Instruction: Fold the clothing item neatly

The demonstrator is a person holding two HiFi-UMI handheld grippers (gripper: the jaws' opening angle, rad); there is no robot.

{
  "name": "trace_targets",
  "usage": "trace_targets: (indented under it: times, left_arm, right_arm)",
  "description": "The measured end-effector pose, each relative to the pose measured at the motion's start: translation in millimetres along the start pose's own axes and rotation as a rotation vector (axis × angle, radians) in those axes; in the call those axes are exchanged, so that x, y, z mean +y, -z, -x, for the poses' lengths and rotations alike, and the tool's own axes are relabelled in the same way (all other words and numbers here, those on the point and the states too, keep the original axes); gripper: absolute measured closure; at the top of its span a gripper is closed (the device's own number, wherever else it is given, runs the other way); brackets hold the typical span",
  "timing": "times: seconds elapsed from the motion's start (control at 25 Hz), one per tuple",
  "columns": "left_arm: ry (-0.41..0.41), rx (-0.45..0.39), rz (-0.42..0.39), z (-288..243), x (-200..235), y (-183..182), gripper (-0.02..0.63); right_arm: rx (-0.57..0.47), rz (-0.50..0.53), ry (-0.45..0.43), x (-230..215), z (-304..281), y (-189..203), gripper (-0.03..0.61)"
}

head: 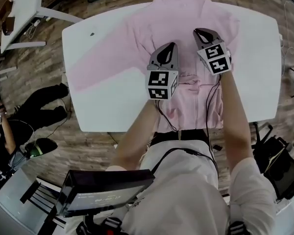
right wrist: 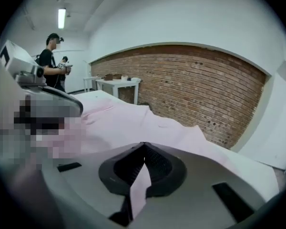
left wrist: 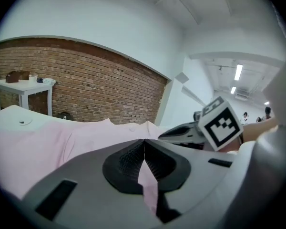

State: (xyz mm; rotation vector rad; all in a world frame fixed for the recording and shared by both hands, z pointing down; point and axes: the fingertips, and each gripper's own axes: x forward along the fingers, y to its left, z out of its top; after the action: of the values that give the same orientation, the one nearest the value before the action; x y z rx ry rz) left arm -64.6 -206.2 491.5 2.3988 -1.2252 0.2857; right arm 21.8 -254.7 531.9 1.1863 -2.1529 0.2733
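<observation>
White table (head: 103, 102) carries the pink shirt (head: 181, 18); I have my left gripper (head: 171, 47) and right gripper (head: 200, 33) each clamped shut on its fabric.

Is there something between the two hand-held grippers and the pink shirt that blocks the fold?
Nothing visible does. The left hand-held gripper and the right hand-held gripper each pinch the pink shirt.

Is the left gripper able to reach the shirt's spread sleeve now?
Probably not yet: the left gripper is shut on fabric of the shirt, though nothing lies between it and the sleeve.
</observation>
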Motion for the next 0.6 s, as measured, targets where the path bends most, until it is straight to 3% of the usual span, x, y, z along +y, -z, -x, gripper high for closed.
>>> trace_targets:
  times: [0.16,0.36,0.6]
  left_arm:
    - [-0.001,0.015,-0.019,-31.5,-10.2,-0.9,0.612]
    - [-0.068,0.092,-0.023,-62.9,-8.1,15.3,0.612]
    - [-0.137,0.166,0.019,-72.6,5.4,41.3,0.612]
  right_arm:
    - [-0.017,-0.079,0.056,-45.4,30.1,28.5,0.574]
    - [-0.006,-0.201,0.163,-121.2,60.9,72.0,0.574]
    - [0.086,-0.221,0.175,-149.6,60.7,122.0,0.574]
